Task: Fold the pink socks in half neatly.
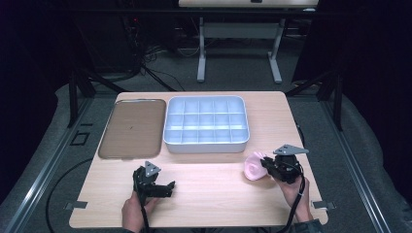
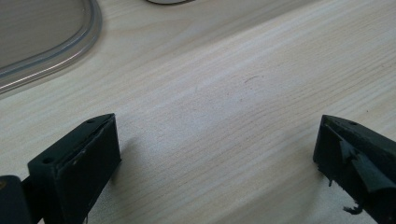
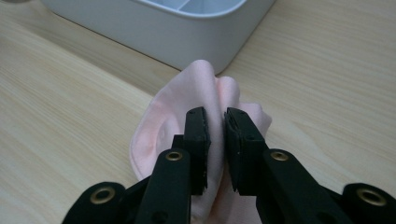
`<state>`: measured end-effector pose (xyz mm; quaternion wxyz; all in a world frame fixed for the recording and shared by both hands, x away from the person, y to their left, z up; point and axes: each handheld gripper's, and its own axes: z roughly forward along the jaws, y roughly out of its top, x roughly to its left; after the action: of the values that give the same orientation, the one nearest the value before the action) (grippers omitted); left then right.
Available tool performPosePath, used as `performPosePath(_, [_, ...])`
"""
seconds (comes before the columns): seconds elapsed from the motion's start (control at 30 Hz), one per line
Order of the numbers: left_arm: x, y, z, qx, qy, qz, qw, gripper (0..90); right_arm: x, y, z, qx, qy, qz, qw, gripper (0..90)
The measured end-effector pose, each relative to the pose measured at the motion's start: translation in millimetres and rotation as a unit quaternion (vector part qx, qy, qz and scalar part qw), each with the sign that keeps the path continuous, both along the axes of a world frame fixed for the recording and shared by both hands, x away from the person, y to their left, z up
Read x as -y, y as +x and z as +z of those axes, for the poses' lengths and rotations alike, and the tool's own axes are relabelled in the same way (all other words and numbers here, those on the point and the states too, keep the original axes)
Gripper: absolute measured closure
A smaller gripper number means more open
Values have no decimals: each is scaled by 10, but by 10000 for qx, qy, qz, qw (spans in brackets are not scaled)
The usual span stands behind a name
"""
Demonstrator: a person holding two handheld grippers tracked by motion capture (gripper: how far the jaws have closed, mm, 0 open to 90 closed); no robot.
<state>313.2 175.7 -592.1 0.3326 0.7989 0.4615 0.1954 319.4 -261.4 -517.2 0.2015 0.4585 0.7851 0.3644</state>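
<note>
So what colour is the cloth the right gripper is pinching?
Pale pink cloth, clearest in the right gripper view.

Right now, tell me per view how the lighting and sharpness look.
High view: dark surroundings, light wooden table lit, white compartment tray brightest. Left gripper view: the near black tongs look soft. Right gripper view: even light, pink cloth sharp.

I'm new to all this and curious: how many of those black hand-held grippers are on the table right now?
2. The left hand-held gripper sits at the table's near left, open and empty. The right hand-held gripper is at the near right, clamped on a crumpled pale pink cloth.
</note>
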Motion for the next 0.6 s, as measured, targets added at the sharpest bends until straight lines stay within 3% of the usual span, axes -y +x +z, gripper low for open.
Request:
performPosePath(0.37, [0, 0, 0, 0, -1, 2, 10000, 5, -162, -244, 346, 233, 175, 288, 9992, 788])
performPosePath(0.6, [1, 0, 0, 0, -3, 3, 10000, 5, -305, -295, 416, 306, 291, 510, 9978, 787])
